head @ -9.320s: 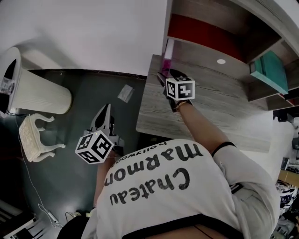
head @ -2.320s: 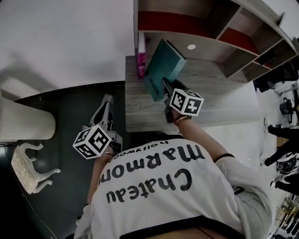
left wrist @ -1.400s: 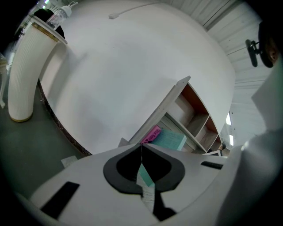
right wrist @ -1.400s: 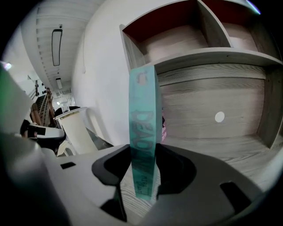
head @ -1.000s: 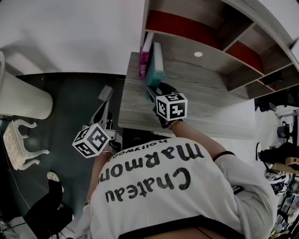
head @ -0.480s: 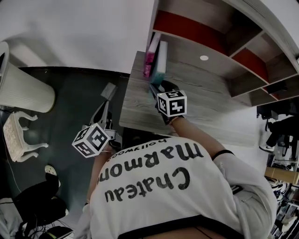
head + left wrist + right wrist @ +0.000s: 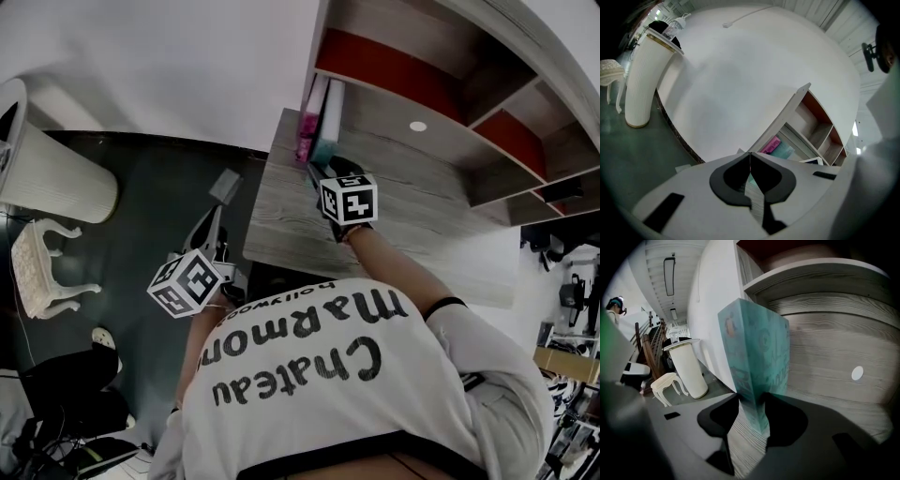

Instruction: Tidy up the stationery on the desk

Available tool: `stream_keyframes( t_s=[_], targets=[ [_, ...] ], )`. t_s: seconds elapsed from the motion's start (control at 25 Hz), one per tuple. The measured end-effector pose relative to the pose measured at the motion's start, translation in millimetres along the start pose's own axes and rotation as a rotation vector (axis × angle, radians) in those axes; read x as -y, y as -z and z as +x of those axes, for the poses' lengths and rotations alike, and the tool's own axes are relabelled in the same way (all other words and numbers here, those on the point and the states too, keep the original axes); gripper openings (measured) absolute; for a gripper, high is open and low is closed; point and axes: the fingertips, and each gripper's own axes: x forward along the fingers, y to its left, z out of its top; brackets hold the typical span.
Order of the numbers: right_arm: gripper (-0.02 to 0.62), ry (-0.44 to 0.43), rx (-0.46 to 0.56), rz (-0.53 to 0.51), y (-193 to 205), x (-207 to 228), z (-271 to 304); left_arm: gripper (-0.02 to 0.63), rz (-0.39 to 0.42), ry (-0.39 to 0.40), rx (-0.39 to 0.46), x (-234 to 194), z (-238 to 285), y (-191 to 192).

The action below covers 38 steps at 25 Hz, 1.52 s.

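Note:
A teal book (image 7: 754, 348) stands upright on the grey wood desk (image 7: 412, 206) at its left end, under the shelf. In the head view the teal book (image 7: 329, 112) stands right beside a pink book (image 7: 307, 112). My right gripper (image 7: 751, 399) is shut on the teal book's near lower edge, one jaw on each cover. Its marker cube sits just behind my right gripper (image 7: 321, 172). My left gripper (image 7: 212, 225) hangs off the desk's left side over the dark floor. In its own view my left gripper (image 7: 750, 157) is shut and empty, with the pink book (image 7: 769, 145) beyond it.
A shelf unit with red back panels (image 7: 384, 70) overhangs the desk. A small white round spot (image 7: 418, 126) lies on the desk. On the floor to the left stand a white ribbed bin (image 7: 52, 173) and a white stool (image 7: 42, 267). A sheet of paper (image 7: 225, 185) lies near the desk corner.
My right gripper carried the teal book from the right shelf, tilted at first, and now it stands upright against the pink book. The left gripper has stayed beside the desk.

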Motion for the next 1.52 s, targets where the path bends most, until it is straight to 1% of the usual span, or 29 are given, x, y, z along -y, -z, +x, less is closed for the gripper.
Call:
stream_keyframes(
  t_s=[0.4,1.0,1.32,1.52],
  targets=[
    [0.187,-0.003,-0.003,-0.007,-10.9,11.3,14.1,0.017,-0.004,-0.019,-0.009,-2.8,3.0,1.3],
    [0.187,0.01,-0.003,0.011,-24.7,23.4,31.1,0.017,-0.019,-0.034,-0.021,-10.8,11.6,0.2],
    [0.19,0.027,0.008,0.02,-27.6,26.0,33.6,0.017,-0.017,-0.012,-0.046,-16.7,24.8,-6.0],
    [0.193,0.041,0.023,0.031,-27.4,26.0,33.6,0.017,0.012,0.035,-0.064,-11.5,38.0,-13.8]
  ],
)
